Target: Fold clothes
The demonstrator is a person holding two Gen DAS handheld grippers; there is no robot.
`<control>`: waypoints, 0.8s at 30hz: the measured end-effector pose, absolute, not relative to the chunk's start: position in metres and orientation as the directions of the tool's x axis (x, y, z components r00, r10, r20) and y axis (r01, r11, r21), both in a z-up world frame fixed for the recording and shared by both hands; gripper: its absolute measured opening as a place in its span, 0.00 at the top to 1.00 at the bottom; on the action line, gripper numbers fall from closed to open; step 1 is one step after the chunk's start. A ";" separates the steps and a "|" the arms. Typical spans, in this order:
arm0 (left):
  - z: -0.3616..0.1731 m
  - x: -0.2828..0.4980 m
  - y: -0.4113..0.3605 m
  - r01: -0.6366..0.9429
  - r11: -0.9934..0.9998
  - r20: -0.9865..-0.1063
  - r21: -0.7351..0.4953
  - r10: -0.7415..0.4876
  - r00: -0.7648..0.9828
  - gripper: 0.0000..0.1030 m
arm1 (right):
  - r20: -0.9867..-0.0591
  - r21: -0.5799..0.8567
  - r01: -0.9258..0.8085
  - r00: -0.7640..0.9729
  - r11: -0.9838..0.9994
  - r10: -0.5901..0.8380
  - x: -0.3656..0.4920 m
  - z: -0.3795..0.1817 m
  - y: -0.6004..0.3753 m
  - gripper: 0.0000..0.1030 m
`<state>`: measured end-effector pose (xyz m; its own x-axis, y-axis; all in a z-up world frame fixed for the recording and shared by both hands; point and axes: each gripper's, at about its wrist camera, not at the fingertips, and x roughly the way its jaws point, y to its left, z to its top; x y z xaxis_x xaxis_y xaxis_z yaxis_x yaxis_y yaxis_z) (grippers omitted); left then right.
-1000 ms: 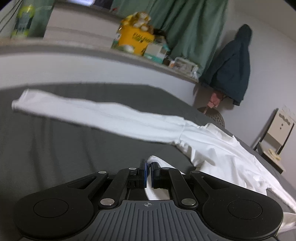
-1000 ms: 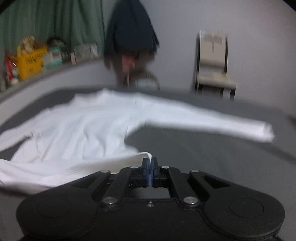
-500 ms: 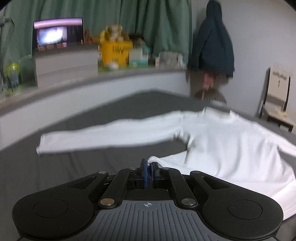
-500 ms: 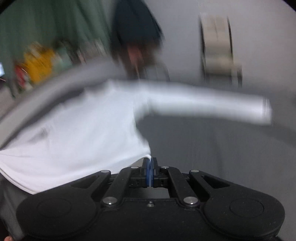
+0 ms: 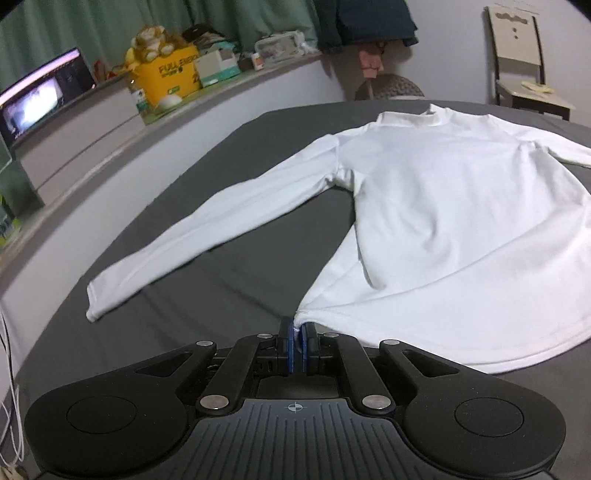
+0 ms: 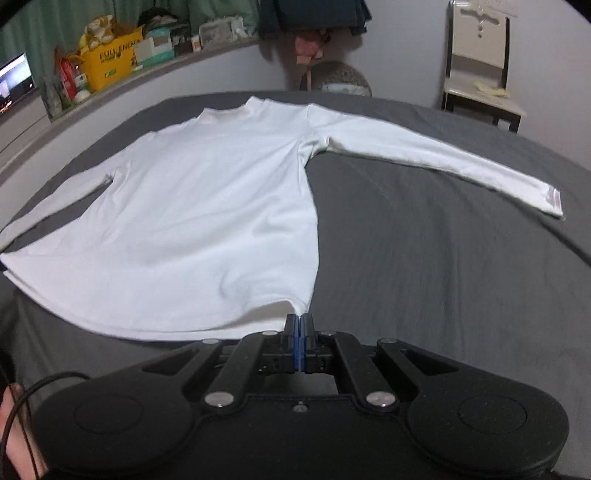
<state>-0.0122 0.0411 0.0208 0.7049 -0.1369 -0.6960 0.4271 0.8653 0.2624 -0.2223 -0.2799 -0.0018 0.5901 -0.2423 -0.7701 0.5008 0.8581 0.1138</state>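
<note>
A white long-sleeved shirt (image 5: 436, 206) lies spread flat on a dark grey bed (image 5: 229, 280), collar away from me and both sleeves stretched out to the sides. My left gripper (image 5: 296, 326) is shut on the shirt's lower left hem corner, white fabric pinched between its blue pads. In the right wrist view the same shirt (image 6: 207, 206) fills the left half, and my right gripper (image 6: 299, 320) is shut on its lower right hem corner. The right sleeve (image 6: 443, 158) runs out over the bed (image 6: 424, 258).
A ledge behind the bed holds a yellow box (image 5: 166, 79), a plush toy, small boxes and a lit screen (image 5: 40, 99). A dark jacket (image 5: 365, 18) hangs on the wall by green curtains. A chair (image 5: 521, 62) stands at the back right. White cables (image 5: 9, 387) hang at left.
Both views have swung round and tipped down, so the whole shirt now lies flat and straight ahead. The shirt's body looks pulled smooth. Both grippers have kept their hold on the hem corners.
</note>
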 end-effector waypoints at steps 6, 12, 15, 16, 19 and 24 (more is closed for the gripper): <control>0.005 -0.007 0.036 0.471 0.843 -0.771 0.260 -0.112 0.626 0.95 | -0.870 0.129 0.503 0.471 0.854 -0.146 -0.204 -0.024 -0.284 0.95; 0.007 -0.011 0.035 0.481 0.844 -0.766 0.238 -0.141 0.627 0.95 | -0.776 0.170 0.352 0.623 0.921 -0.095 -0.169 0.026 -0.248 0.71; 0.005 -0.006 0.037 0.485 0.848 -0.776 0.214 -0.154 0.612 0.95 | -0.724 0.090 0.163 0.688 0.982 -0.048 -0.105 0.056 -0.217 0.51; 0.004 -0.004 0.039 0.488 0.848 -0.781 0.207 -0.158 0.605 0.95 | -0.711 0.054 0.095 0.702 0.994 -0.028 -0.077 0.063 -0.206 0.49; -0.003 0.004 0.049 0.508 0.851 -0.811 0.130 -0.203 0.548 0.95 | -0.708 -0.061 -0.041 0.706 0.997 -0.014 0.010 0.065 -0.187 0.43; -0.017 0.021 0.078 0.475 0.878 -0.830 -0.049 -0.301 0.471 0.95 | -0.757 -0.243 -0.122 0.644 0.962 -0.110 0.156 0.030 -0.150 0.43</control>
